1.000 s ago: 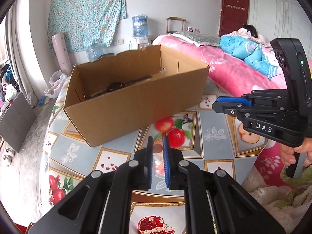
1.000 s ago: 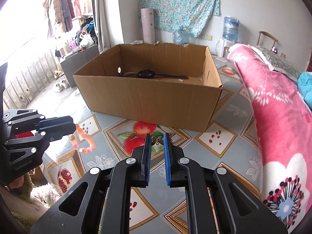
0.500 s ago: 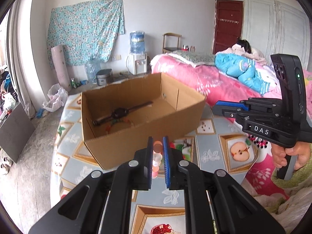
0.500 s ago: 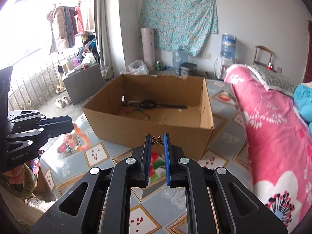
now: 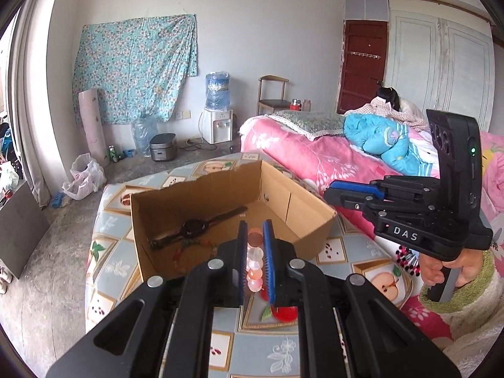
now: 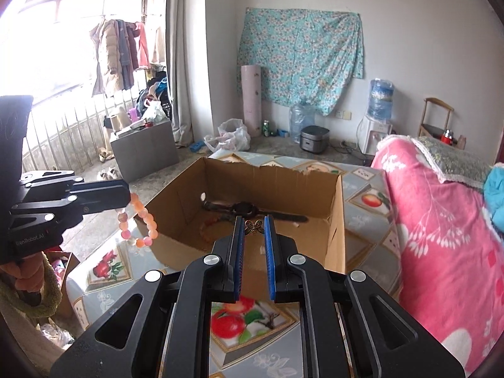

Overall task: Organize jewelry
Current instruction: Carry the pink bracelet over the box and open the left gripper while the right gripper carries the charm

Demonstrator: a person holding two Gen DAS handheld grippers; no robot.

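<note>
Room: bedroom with a fruit-print tablecloth (image 5: 343,253) on the table, a pink floral bed (image 6: 441,220) beside it.
Left gripper (image 5: 255,245): raised over the near wall of the box, fingers pinching a pink-orange bead bracelet (image 6: 138,220) that dangles.
Right gripper (image 6: 253,231): raised alongside, aimed down, fingers pinching a small bronze butterfly charm (image 6: 254,227).
Open brown cardboard box (image 6: 338,220): black wristwatch (image 6: 244,210), orange bead string (image 6: 208,230) on its floor.
</note>
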